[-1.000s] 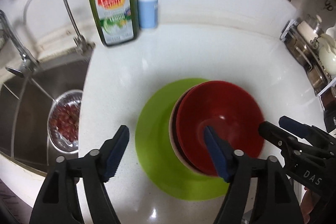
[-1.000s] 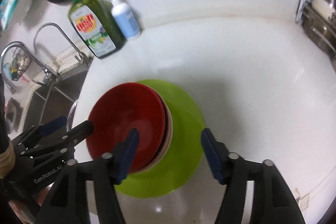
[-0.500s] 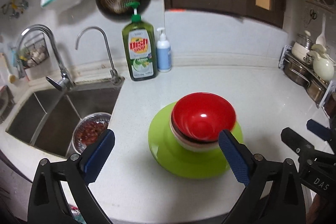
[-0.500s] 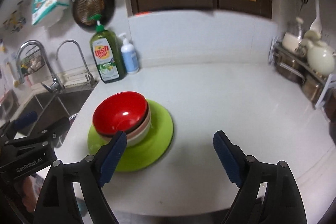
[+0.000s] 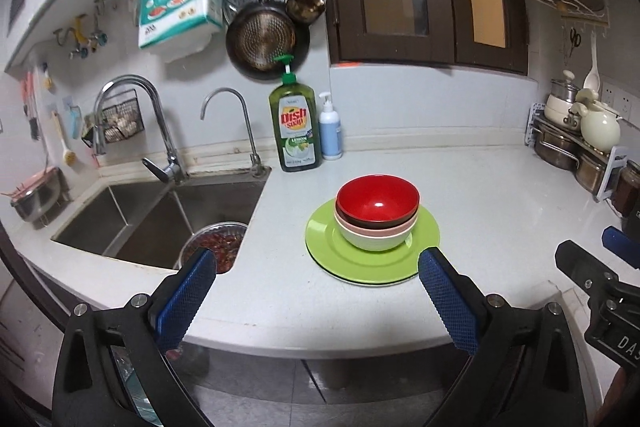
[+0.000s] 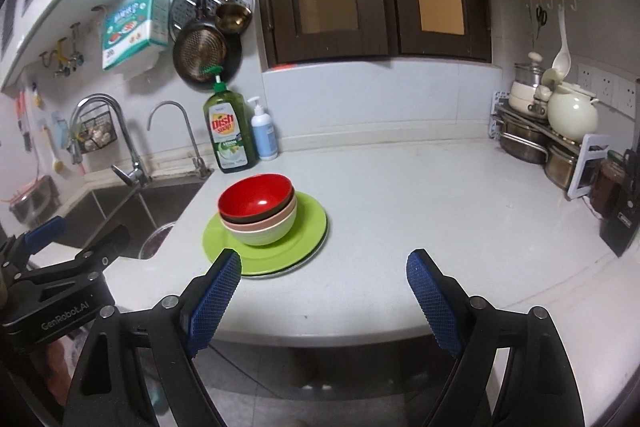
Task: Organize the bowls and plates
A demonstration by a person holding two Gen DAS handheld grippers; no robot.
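- Both grippers have drawn back from the bowls and now hang off the tabletop [image 5: 480, 187] edge.
- Left gripper [image 5: 316, 295]: jaws released, empty.
- Right gripper [image 6: 320, 291]: jaws released, empty.
- Red bowl [image 5: 378, 201] tops a nested stack, upright on the green plate [image 5: 344, 251].
- Plate sits near the sink [image 5: 160, 211], with the dish soap bottle [image 5: 296, 131] behind.
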